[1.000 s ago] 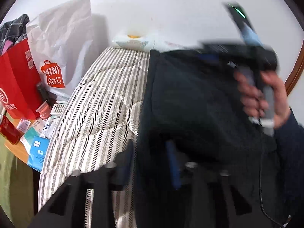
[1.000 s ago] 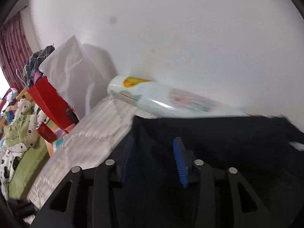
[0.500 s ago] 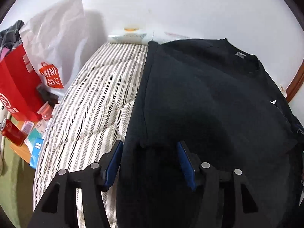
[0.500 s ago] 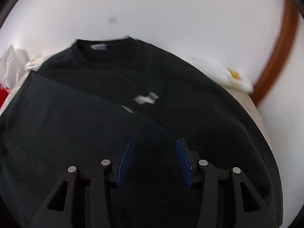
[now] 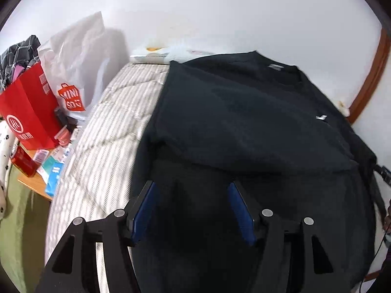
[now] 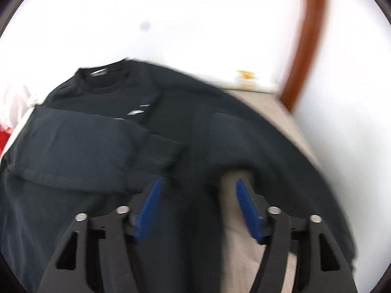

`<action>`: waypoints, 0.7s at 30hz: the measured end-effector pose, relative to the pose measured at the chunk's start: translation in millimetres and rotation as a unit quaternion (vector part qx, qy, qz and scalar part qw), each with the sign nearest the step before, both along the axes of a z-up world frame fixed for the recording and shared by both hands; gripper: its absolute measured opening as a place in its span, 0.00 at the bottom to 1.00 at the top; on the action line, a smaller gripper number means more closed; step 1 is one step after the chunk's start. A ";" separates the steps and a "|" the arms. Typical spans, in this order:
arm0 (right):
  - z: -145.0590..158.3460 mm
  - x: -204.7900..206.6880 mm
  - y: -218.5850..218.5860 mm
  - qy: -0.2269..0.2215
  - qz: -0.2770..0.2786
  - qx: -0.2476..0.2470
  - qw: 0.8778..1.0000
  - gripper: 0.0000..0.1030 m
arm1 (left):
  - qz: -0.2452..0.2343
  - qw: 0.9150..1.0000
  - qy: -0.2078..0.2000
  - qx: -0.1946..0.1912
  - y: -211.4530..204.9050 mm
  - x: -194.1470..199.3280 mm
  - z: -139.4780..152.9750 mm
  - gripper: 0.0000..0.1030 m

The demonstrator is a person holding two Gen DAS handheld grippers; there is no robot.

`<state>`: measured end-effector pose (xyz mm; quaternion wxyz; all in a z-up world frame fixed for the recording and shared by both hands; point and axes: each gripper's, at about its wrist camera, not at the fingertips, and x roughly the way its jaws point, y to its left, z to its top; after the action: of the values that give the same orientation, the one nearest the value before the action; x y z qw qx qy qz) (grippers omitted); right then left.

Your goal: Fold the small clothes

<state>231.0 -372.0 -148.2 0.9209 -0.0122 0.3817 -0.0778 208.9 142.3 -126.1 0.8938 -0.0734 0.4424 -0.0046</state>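
Two grippers, both empty. My left gripper hovers over the lower left part of the black long-sleeved sweatshirt, jaws opening, blue pads clear of the cloth, nothing pinched. My right gripper hangs over the right side of the same garment, jaws also opening wide; between them I see dark fabric and a strip of bare mattress, but no pad presses on anything.

Sweatshirt lies flat, collar toward the white wall, on the striped quilted mattress. One sleeve is already laid across the chest, cuff near the middle. The other sleeve is still spread out toward the right edge of the bed.

Risks as I judge them:
- Right view is smeared. If I close at this pace I may pinch one layer only, or catch the mattress cover along with the sleeve.
- Thick, soft knit. A shallow bite at the hem could slip out mid-lift and let the fold sag.
- Lifting the right sleeve may drag the body and disturb the sleeve already folded, since nothing pins it.
- Garment sits near the right mattress edge; an outward tug could pull cloth off the bed.
- Left side is crowded: red paper bag, white plastic shopping bag, small boxes. A wide sweep of the left gripper could knock them.
- A cable runs at the right; it might snag.
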 end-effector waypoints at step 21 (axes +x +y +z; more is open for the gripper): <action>-69.6 -109.0 -198.2 0.036 -0.184 0.048 0.981 0.40 | 0.016 0.998 0.046 0.029 -39.2 -56.3 -23.7 0.62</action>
<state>122.0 -570.2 -217.8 0.8762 0.0995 0.4136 -0.2266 152.6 103.1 -149.7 0.8740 -0.0544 0.4822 0.0258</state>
